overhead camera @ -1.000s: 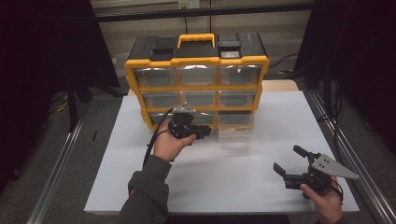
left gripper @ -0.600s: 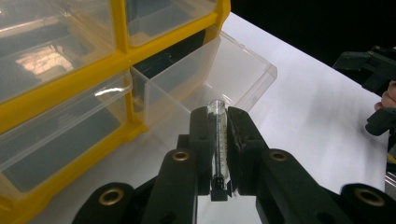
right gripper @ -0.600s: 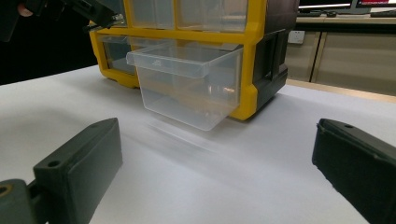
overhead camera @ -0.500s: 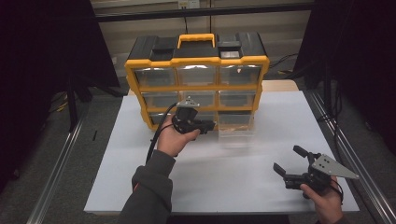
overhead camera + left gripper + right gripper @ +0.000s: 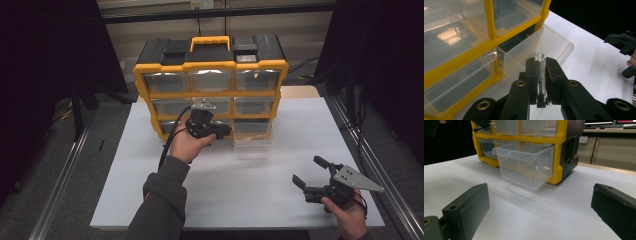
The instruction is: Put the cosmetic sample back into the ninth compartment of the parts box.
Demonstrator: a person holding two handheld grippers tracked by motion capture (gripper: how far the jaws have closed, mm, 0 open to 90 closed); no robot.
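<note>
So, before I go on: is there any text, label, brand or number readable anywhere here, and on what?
None can be read.
Organizer: no legible brand or label on its yellow frame or black top.
Pulled-out drawer: faint moulded lines on its front, too blurred to read.
Tube clamped in the left gripper: no legible marking.
Wall outlet plate behind the table: too small to read.

Dim room, glare on drawers (image 5: 210, 80)

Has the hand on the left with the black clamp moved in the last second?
Yes. The left gripper has moved rightwards along the organizer, nearer its open drawer.
</note>
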